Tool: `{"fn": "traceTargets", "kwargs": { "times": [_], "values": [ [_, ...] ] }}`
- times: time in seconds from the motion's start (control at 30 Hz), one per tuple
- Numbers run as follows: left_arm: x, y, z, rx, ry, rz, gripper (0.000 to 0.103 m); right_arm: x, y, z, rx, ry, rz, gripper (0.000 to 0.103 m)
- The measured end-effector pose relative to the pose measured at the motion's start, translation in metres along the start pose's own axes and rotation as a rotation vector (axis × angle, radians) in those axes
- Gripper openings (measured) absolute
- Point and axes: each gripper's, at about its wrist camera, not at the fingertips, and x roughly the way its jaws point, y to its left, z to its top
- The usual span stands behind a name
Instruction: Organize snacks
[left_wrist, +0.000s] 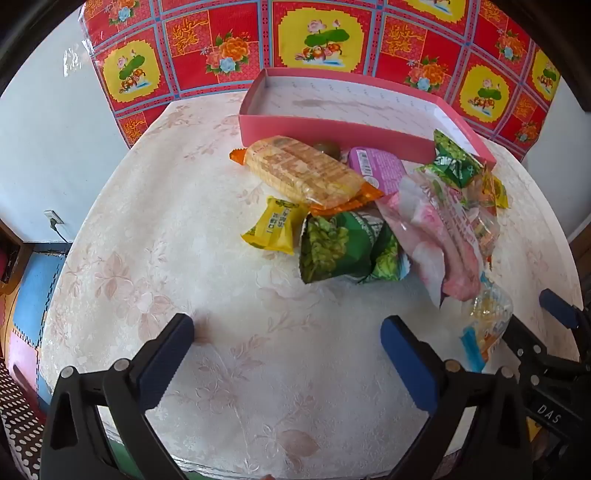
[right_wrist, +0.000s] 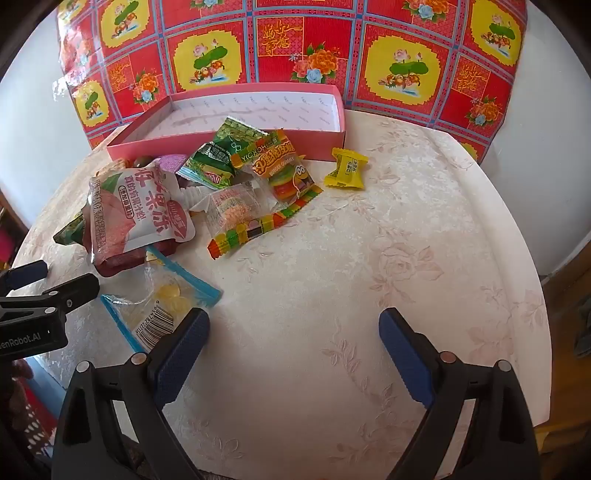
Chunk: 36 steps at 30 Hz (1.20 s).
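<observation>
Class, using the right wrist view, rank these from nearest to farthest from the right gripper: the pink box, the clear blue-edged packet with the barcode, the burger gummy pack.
Order from the right gripper:
1. Clear blue-edged packet: just beside its left finger, low left.
2. Burger gummy pack: mid-table, in the snack pile.
3. Pink box: at the table's back, behind the pile, empty.
</observation>
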Motion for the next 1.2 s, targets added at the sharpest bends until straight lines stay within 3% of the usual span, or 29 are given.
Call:
{"fn": "traceTargets", "kwargs": {
  "times": [1.2],
  "values": [
    [-0.0004, 0.0, -0.0001, -0.001, -0.015, -0.001, 0.103, -0.0009, -0.0002, -0.0007, -0.001, -0.006, -0.001, 0.094]
  ]
}}
